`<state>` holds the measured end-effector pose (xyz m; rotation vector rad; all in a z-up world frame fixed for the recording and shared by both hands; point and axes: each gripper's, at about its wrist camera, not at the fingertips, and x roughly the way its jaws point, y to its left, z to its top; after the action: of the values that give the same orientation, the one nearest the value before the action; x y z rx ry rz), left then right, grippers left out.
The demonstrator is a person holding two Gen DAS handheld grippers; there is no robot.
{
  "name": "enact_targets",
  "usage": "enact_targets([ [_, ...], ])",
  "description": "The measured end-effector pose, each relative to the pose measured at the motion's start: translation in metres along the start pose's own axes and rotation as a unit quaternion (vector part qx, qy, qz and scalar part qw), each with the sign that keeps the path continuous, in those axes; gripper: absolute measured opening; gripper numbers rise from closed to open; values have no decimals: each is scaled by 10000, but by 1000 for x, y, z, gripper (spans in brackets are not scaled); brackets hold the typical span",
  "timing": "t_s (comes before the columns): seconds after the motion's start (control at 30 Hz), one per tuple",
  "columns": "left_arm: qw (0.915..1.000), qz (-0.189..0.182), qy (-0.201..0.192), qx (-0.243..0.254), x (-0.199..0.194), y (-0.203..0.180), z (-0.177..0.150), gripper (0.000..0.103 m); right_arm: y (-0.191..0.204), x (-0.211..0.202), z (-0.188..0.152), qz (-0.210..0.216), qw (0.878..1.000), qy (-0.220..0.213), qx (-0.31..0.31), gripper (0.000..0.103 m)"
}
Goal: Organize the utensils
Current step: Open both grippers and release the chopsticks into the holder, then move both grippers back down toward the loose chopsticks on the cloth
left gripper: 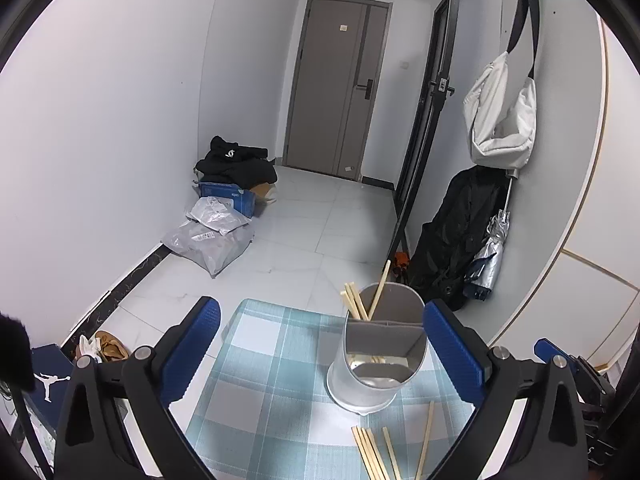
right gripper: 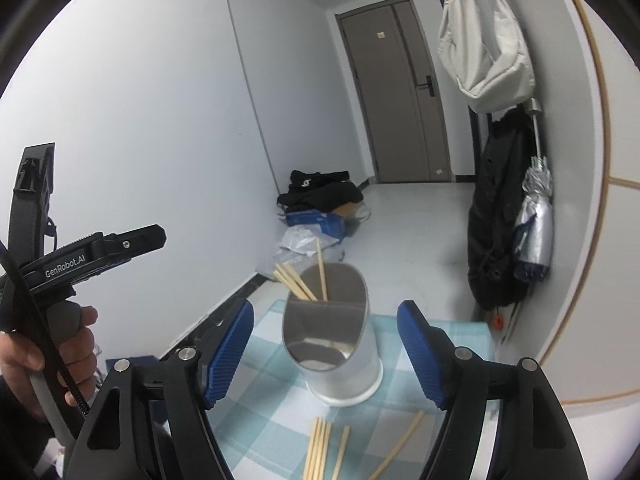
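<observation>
A silver utensil holder point(left gripper: 376, 368) point(right gripper: 340, 360) with a divider stands on a blue checked tablecloth point(left gripper: 260, 360) point(right gripper: 272, 412). Several wooden chopsticks point(left gripper: 356, 300) point(right gripper: 300, 280) lean in its far compartment; the near one looks empty. More loose chopsticks point(left gripper: 376, 456) point(right gripper: 320, 448) lie on the cloth in front of the holder. My left gripper point(left gripper: 322, 312) is open, the holder near its right finger and untouched. My right gripper point(right gripper: 326, 312) is open too, its blue pads either side of the holder and clear of it. A hand point(right gripper: 24, 360) holds the left gripper's handle.
A black coat point(left gripper: 452, 240) point(right gripper: 496, 220), a folded silver umbrella point(left gripper: 492, 248) point(right gripper: 536, 220) and a white bag point(left gripper: 500, 120) point(right gripper: 484, 48) hang on the right wall. Dark clothes, a blue box point(left gripper: 228, 196) and plastic bags lie on the floor by the left wall.
</observation>
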<state>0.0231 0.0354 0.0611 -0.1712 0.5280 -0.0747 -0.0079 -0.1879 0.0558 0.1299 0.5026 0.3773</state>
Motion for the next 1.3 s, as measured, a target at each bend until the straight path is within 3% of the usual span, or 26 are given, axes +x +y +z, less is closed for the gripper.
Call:
enact_targets([
  [0.33, 9999, -6, 147, 36, 9, -3, -34, 100, -7, -6, -36, -201, 9998, 56, 16, 83],
  [0.57, 9994, 64, 337, 38, 27, -5, -60, 100, -20, 2, -56, -324, 9988, 332, 140, 84],
  [0.73, 9980, 40, 608, -162, 46, 0, -76, 100, -30, 15, -68, -514, 9960, 701, 202, 84],
  [0.97, 9950, 63, 998, -82, 67, 3, -93, 100, -48, 33, -84, -671, 9897, 1156, 506, 84],
  [1.1, 9905, 50, 1365, -183, 81, 8, -99, 100, -59, 46, -94, -790, 9821, 1540, 748, 84],
  [1.3, 9880, 199, 1527, -106, 93, 11, -100, 100, -70, 67, -103, -954, 9699, 2052, 901, 84],
])
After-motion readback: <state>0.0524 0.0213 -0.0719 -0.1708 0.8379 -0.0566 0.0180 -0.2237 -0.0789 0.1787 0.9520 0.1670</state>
